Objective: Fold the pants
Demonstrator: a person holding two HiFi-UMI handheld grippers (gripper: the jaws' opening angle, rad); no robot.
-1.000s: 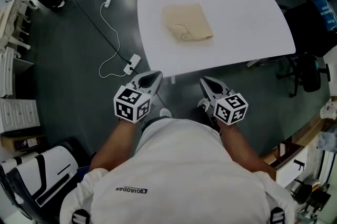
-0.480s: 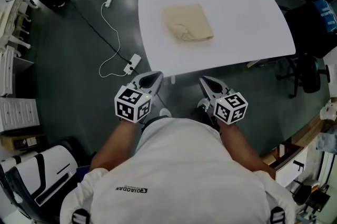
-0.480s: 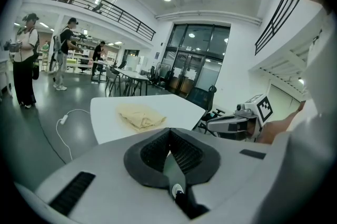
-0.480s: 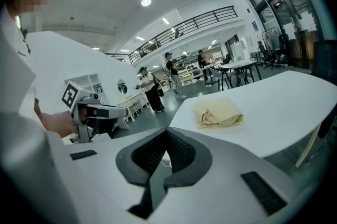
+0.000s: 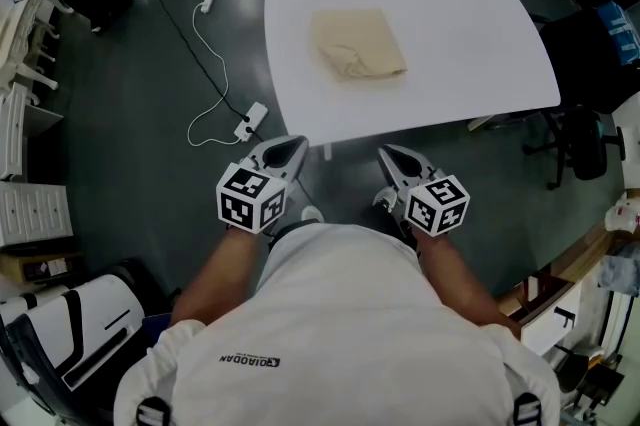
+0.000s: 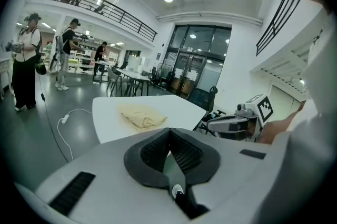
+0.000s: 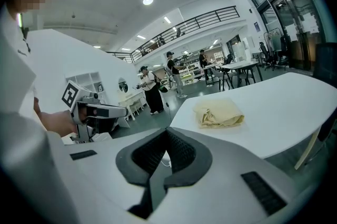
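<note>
Change: nothing seen to move since before.
Left hand-held gripper (image 5: 289, 143): jaws together, empty, just short of the surface's near edge.
Right hand-held gripper (image 5: 389, 153): jaws together, empty.
Pants (image 5: 358, 44): beige, folded, on white surface (image 5: 470, 44), left half.

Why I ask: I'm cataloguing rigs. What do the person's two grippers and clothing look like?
The left gripper and right gripper each have a light grey shell, black ribbed fingers and a white cube with black square markers. No cables show on them. The person wears a white T-shirt with small dark print.
</note>
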